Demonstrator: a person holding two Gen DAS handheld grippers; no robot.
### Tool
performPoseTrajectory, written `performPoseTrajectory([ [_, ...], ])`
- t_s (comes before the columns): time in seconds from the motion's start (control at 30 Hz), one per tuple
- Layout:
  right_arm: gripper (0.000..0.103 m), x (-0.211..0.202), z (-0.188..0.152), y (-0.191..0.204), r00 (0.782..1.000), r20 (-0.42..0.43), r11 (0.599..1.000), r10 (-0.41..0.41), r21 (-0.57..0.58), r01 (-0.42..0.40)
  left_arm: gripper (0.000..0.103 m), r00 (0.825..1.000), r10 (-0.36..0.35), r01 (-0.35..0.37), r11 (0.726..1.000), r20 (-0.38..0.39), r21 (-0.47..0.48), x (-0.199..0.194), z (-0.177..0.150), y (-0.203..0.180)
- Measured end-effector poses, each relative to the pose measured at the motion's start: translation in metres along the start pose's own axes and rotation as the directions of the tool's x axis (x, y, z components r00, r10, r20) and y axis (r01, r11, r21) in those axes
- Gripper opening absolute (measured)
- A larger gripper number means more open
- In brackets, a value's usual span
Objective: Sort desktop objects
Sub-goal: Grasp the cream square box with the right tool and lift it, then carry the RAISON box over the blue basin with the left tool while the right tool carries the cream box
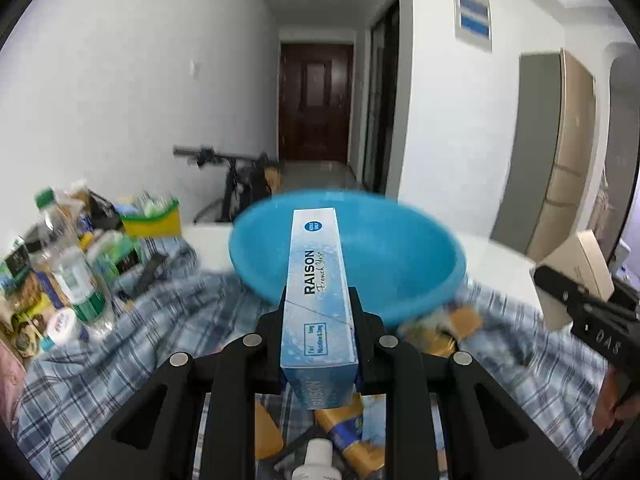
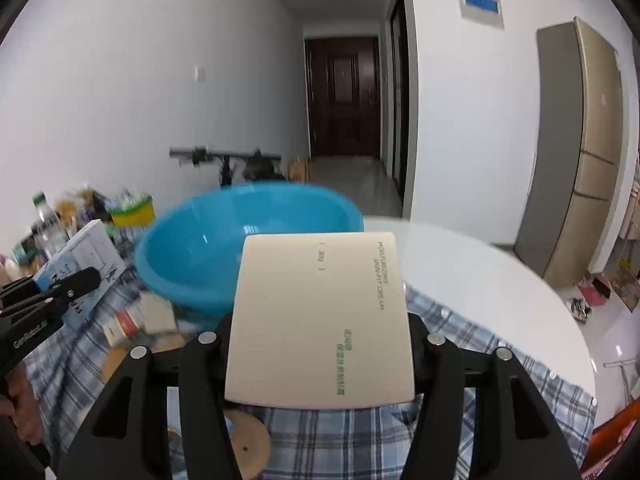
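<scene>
The left hand-held gripper [image 1: 318,312] pinches a slim rectangular cardboard carton, the blue RAISON box [image 1: 318,288], its matte black fingers [image 1: 362,320] pressed against the two long narrow sides. The box is glossy, pale blue with a speckled print, and points away from the camera toward the blue plastic basin [image 1: 400,260], held above the cloth.

The right hand-held gripper [image 2: 320,340] clamps a wider, flat cream carton, the skin cream box [image 2: 320,320], between its black fingers [image 2: 418,332]; the box has a smooth, faintly satin face with small green lettering and softly rounded corners. It too is lifted clear of the counter, its far edge overlapping the basin's near rim in the right wrist view.

The basin is round, deep and smooth-walled, glossy turquoise, resting on a blue and white plaid cloth [image 1: 120,340] that lies rumpled over the white round counter [image 2: 480,272]. Beneath the left gripper lie a yellow and blue tube [image 1: 352,432] and a white bottle cap [image 1: 318,452]. A round tan wooden disc [image 2: 248,440] sits on the cloth under the right gripper. At the left edge a clutter of items stands together, among them a clear plastic water bottle [image 1: 68,264] with a green cap and a yellow and green sponge [image 1: 152,216]. A small red and white packet [image 2: 124,324] lies just beside the basin's base.
</scene>
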State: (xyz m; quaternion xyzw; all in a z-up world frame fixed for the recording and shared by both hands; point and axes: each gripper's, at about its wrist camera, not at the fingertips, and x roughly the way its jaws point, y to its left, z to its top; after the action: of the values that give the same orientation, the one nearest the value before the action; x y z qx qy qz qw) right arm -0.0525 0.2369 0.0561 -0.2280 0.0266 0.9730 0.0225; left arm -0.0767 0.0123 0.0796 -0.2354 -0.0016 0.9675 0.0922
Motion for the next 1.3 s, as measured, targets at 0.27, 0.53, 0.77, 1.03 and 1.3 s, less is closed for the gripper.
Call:
performPoseTrajectory([
  [0.27, 0.055, -0.047, 0.016, 0.012, 0.994, 0.104, 0.999, 0.041, -0.013, -0.040, 0.024, 0.997, -0.028, 0.029, 1.000, 0.070, -0.012, -0.040, 0.011, -0.001],
  [0.53, 0.056, -0.068, 0.018, 0.023, 0.988, 0.140, 0.997, 0.067, -0.034, -0.062, 0.024, 0.995, -0.033, 0.035, 0.999, 0.092, -0.024, -0.055, 0.011, 0.000],
  [0.77, 0.056, -0.074, 0.020, 0.023, 0.986, 0.139, 0.996, 0.091, -0.017, -0.090, 0.024, 0.994, -0.031, 0.034, 0.999, 0.102, -0.021, -0.062, 0.013, 0.000],
  [1.03, 0.056, -0.075, 0.020, 0.025, 0.986, 0.140, 0.996, 0.086, -0.023, -0.084, 0.024, 0.995, -0.030, 0.033, 0.999, 0.094, -0.028, -0.059, 0.013, 0.004],
  [1.3, 0.056, -0.057, 0.028, 0.019, 0.988, 0.130, 0.996, 0.086, -0.023, -0.084, 0.024, 0.996, -0.052, 0.053, 0.999, 0.077, -0.010, -0.031, 0.026, 0.002],
])
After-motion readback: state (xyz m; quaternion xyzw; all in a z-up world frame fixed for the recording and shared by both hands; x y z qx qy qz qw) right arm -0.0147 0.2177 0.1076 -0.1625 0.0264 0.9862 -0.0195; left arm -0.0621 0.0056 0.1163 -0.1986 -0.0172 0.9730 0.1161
